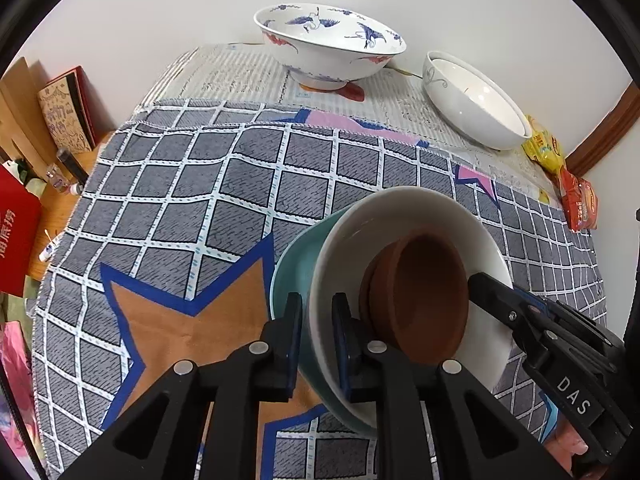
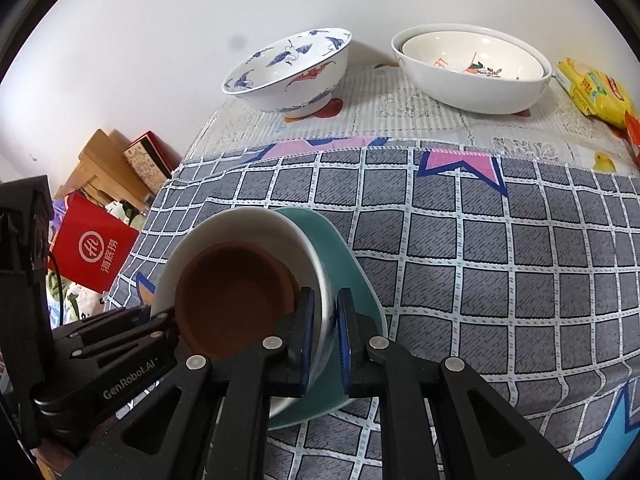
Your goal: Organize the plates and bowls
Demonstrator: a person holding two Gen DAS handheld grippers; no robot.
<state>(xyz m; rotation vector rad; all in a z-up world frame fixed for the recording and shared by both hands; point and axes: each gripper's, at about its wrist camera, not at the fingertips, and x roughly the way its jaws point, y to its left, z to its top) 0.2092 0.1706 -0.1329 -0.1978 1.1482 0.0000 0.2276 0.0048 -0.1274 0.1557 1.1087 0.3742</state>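
Note:
A stack sits over the checked cloth: a teal plate (image 1: 292, 268) at the bottom, a white bowl (image 1: 404, 216) on it, a brown dish (image 1: 424, 296) inside. My left gripper (image 1: 318, 336) is shut on the stack's left rim. My right gripper (image 2: 324, 336) is shut on the right rim of the white bowl (image 2: 240, 224) and teal plate (image 2: 340, 256). The brown dish (image 2: 236, 300) lies between both grippers. The right gripper (image 1: 520, 320) shows in the left view, the left gripper (image 2: 120, 340) in the right view.
At the back by the wall stand a blue crane-painted bowl (image 1: 332, 44) (image 2: 288, 76) and nested white bowls (image 1: 476, 104) (image 2: 476, 72). Snack packets (image 1: 560, 172) (image 2: 596, 92) lie at the right. A red bag (image 2: 92, 252) and boxes (image 1: 68, 116) are off the table's left edge.

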